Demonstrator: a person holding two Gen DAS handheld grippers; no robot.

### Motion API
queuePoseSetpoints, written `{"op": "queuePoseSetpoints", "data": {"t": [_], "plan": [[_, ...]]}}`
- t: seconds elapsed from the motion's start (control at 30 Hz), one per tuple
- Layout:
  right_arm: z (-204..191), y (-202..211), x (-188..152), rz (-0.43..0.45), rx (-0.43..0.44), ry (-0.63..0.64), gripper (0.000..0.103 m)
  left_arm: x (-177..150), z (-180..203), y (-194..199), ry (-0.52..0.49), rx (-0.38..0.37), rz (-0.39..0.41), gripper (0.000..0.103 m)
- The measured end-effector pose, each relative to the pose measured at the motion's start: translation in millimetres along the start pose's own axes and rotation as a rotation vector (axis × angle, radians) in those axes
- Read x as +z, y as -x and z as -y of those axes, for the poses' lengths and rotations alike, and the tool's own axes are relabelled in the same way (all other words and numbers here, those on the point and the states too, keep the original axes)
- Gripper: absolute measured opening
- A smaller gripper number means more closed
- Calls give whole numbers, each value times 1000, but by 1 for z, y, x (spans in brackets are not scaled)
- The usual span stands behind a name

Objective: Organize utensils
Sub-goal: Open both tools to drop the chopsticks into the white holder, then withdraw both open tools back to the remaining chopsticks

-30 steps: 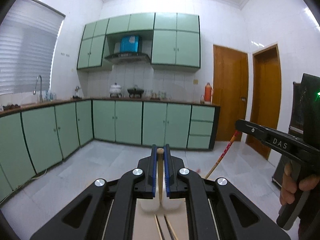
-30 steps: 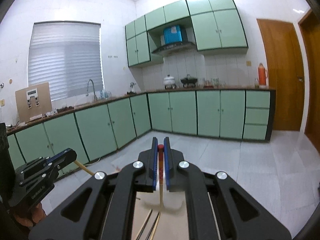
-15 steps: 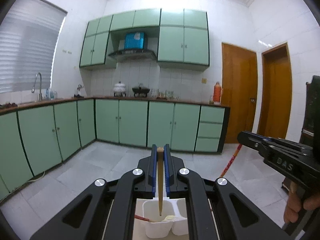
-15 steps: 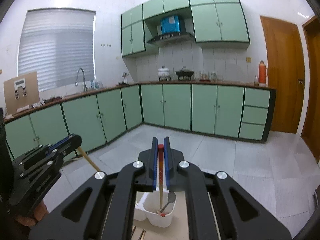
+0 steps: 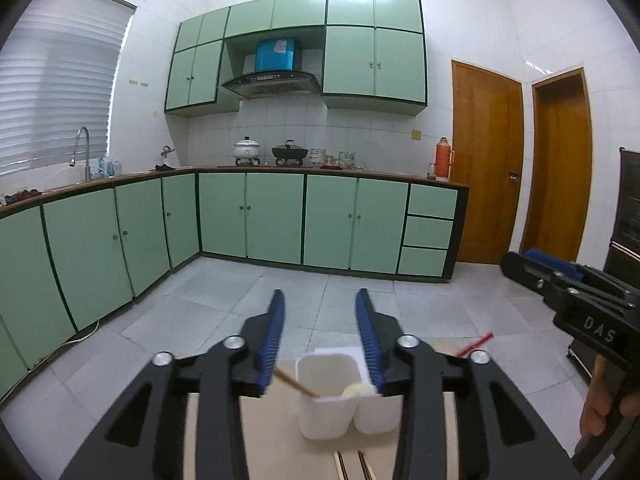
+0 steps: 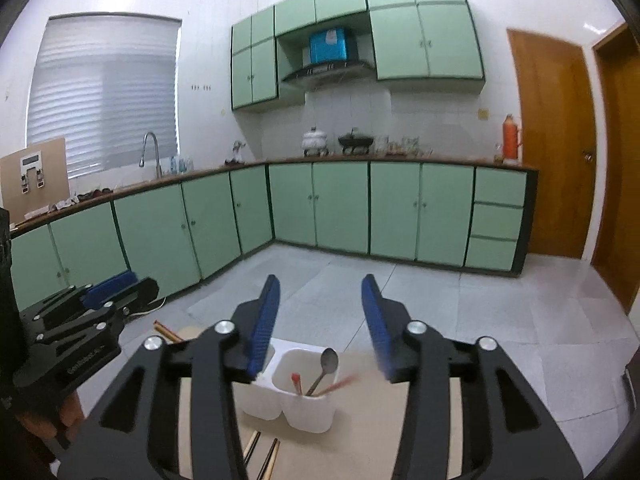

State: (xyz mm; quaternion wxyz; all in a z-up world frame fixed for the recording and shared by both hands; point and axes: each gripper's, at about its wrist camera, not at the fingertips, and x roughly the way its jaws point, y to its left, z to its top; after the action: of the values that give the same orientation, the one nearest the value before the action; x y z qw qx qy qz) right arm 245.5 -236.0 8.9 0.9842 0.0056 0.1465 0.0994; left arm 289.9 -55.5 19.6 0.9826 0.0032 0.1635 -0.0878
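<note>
Two claws, both spread wide with nothing between the fingers: my left claw (image 5: 320,320) and my right claw (image 6: 320,308) hang above the near board (image 6: 360,436), tiled floor (image 5: 200,320) stretching ahead to the green cabinets (image 5: 276,216). Between and below the fingers stands a white two-cell holder (image 6: 286,408), set on the board short of its far edge. Seen from the right claw, the right cell holds a spoon (image 6: 329,362), bowl up, a red-tipped chopstick (image 6: 296,381) and a blurred red stick (image 6: 340,384) leaning over the rim. From the left claw, a wooden chopstick (image 5: 294,382) slants out of the left cell. More chopsticks (image 6: 260,452) lie loose on the board, nearer me than the holder.
</note>
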Motion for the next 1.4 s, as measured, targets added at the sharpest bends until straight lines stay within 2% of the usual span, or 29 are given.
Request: {"op": "queuePoseSetpoints", "data": {"t": [0.13,0.23,0.37,0.57,0.77,0.93,1.17,1.4], "plan": [[-5,39,-24,33,-8,-4,63,-19,1,34,2,-7,-24,48],[-10,63,-53,18,-12,-23,71,-43,2,55,10,-13,-64,54],[-19,85,-99,-40,-30,-35,75,-86,6,77,-3,-2,-116,58],[-35,102,-167,-131,-52,-75,76,-149,2,91,48,-1,-218,59],[-55,109,-215,-222,-54,-56,67,-198,0,98,64,31,-309,59],[-69,105,-242,-268,-58,-52,57,-221,0,102,40,48,-335,59],[-85,97,-262,-329,-30,-54,49,-235,-2,101,30,54,-362,58],[-97,87,-267,-371,-26,-5,34,-237,-7,99,48,52,-371,58]]}}
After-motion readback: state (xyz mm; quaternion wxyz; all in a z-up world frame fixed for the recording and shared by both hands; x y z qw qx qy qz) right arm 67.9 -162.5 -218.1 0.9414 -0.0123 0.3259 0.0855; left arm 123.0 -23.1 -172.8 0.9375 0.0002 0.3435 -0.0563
